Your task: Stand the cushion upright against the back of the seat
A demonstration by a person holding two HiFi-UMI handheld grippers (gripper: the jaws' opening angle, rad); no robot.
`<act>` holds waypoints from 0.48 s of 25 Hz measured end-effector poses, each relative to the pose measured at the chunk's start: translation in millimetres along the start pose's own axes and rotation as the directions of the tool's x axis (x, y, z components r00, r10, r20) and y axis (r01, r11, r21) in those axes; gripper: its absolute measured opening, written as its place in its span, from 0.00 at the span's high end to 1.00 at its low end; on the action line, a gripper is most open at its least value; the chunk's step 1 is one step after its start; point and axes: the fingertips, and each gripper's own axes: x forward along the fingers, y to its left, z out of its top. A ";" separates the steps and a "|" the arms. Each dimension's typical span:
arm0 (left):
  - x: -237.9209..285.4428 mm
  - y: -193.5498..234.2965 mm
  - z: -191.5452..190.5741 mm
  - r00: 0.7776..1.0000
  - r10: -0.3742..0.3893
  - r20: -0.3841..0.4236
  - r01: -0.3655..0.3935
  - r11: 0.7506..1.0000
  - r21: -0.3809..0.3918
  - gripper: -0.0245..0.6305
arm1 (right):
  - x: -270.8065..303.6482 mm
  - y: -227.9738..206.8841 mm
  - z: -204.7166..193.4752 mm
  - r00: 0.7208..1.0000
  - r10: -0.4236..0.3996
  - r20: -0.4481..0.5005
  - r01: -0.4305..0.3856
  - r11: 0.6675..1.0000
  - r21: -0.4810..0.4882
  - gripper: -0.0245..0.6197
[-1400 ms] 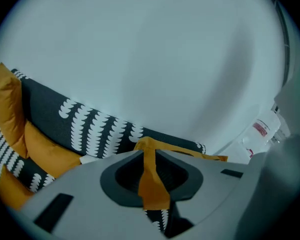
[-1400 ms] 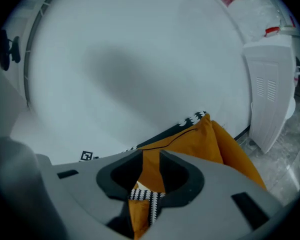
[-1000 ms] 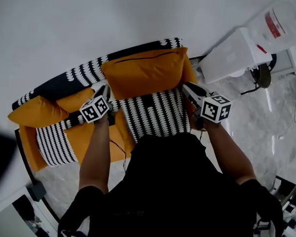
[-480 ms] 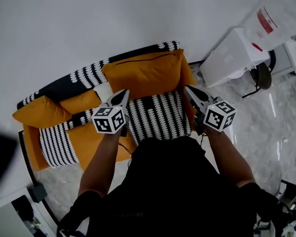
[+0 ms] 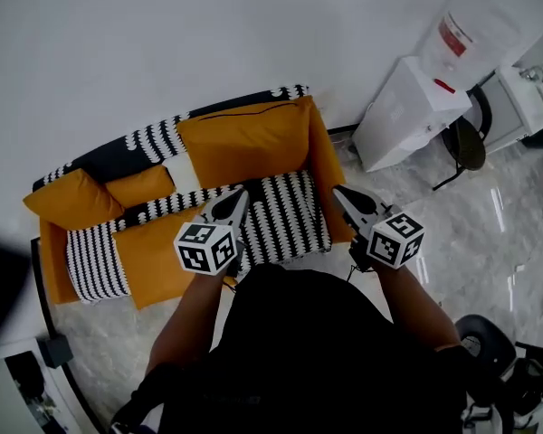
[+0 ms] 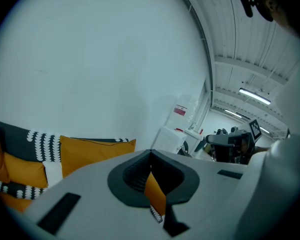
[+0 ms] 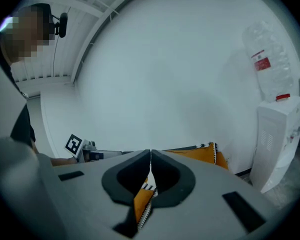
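Observation:
A large orange cushion point(image 5: 244, 143) stands upright against the black-and-white back point(image 5: 149, 141) of the sofa, above the patterned seat point(image 5: 285, 211). In the left gripper view the cushion point(image 6: 95, 151) shows at the lower left; in the right gripper view its top edge point(image 7: 197, 155) shows just beyond the jaws. My left gripper point(image 5: 240, 194) hovers over the seat's front left, shut and holding nothing. My right gripper point(image 5: 338, 191) is off the seat's right front corner, also shut and holding nothing. Neither touches the cushion. Only slivers of sofa fabric show past the closed jaws.
A smaller orange cushion point(image 5: 68, 202) and a striped cushion point(image 5: 95, 260) lie on the sofa's left part. A white water dispenser point(image 5: 407, 107) with a bottle point(image 5: 466, 34) stands right of the sofa. A black chair point(image 5: 462, 143) stands beyond it on the marble floor.
Both grippers pulled back from the sides of the orange cushion toward the person and rose. Their jaws went from partly open to shut. The cushion stays upright against the back.

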 end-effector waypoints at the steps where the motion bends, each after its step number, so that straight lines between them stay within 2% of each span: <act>1: -6.9 -9.1 -3.4 1.000 0.007 0.007 -0.007 1.000 0.001 0.94 | -13.8 1.1 -2.4 1.000 0.000 0.007 0.000 1.000 -0.001 0.90; 7: -51.2 -63.5 -30.4 0.995 0.080 0.056 -0.080 0.997 -0.004 0.94 | -78.7 16.8 -38.1 0.999 0.023 0.022 -0.024 0.999 0.032 0.90; 12: -95.9 -91.8 -71.1 0.986 0.154 0.055 -0.155 0.988 -0.001 0.94 | -113.2 47.2 -74.9 0.997 0.082 -0.002 -0.082 0.996 0.044 0.90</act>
